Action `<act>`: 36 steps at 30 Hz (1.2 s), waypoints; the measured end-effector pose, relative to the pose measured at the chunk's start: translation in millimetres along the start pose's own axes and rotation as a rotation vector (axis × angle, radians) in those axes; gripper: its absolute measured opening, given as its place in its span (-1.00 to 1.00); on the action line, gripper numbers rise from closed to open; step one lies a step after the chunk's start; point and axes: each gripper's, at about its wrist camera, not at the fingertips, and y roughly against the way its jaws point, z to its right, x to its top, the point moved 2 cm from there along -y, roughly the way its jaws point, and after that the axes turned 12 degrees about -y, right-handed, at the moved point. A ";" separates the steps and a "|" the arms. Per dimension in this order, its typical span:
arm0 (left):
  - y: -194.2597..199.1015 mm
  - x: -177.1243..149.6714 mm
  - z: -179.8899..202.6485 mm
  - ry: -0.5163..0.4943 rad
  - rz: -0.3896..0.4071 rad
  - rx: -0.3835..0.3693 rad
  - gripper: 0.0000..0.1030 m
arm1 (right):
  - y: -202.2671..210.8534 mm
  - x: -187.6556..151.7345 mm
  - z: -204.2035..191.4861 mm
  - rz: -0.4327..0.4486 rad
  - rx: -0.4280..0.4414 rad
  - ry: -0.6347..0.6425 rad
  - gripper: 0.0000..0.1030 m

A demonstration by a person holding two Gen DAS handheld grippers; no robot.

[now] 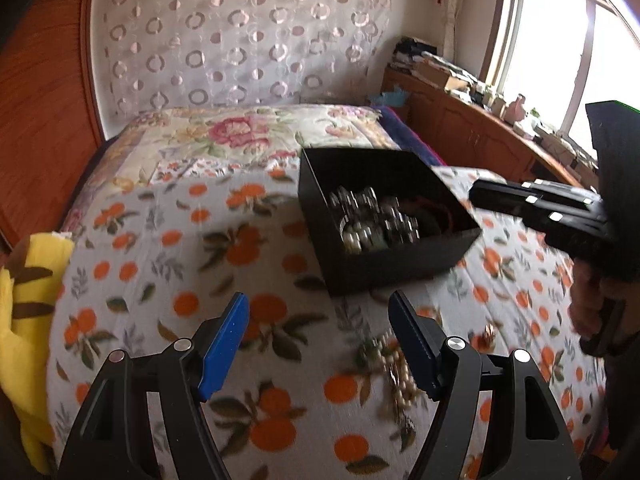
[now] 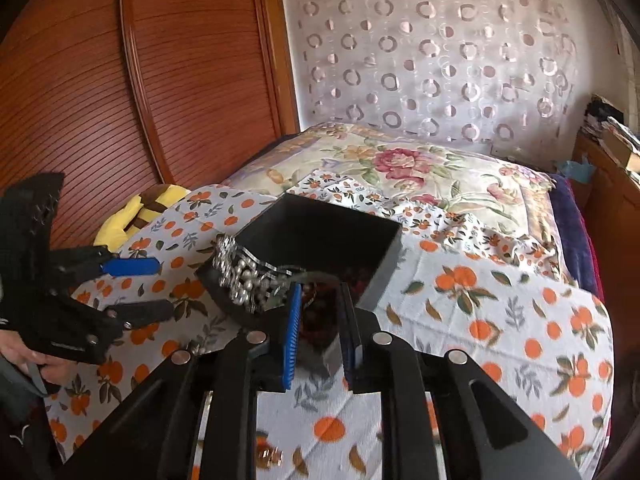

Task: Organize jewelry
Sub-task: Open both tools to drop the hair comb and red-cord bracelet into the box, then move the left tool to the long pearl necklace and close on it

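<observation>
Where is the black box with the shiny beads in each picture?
Left wrist view: black box sits right of centre, beyond the fingers.
Right wrist view: black box sits at centre, just past the fingertips.
Shared landmark: the yellow plush toy at the bed's edge.

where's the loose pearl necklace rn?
Left wrist view, lower centre-right: the pearl necklace lies on the orange-print blanket, just in front of the black box and beside the left gripper's right-hand finger.

blurred: box jewelry [image 1: 372, 220] | hidden: loose beads [image 1: 394, 364] partly behind left tool [image 1: 318, 344]
</observation>
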 end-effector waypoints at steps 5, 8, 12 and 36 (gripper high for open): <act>-1.7 -13.1 14.7 -0.026 -0.020 -0.017 0.34 | 15.8 -23.2 2.1 -0.015 -0.024 -0.003 -0.61; 3.0 -19.9 25.5 -0.045 -0.020 -0.027 0.34 | 20.5 -42.7 5.0 -0.044 -0.035 -0.009 -0.61; 7.8 -27.8 33.7 -0.052 -0.023 -0.033 0.34 | 16.7 -63.3 4.0 -0.097 -0.043 -0.006 -0.61; 31.4 -54.6 49.7 -0.036 0.007 -0.028 0.34 | 6.7 -102.4 -25.6 -0.171 -0.073 0.044 -0.46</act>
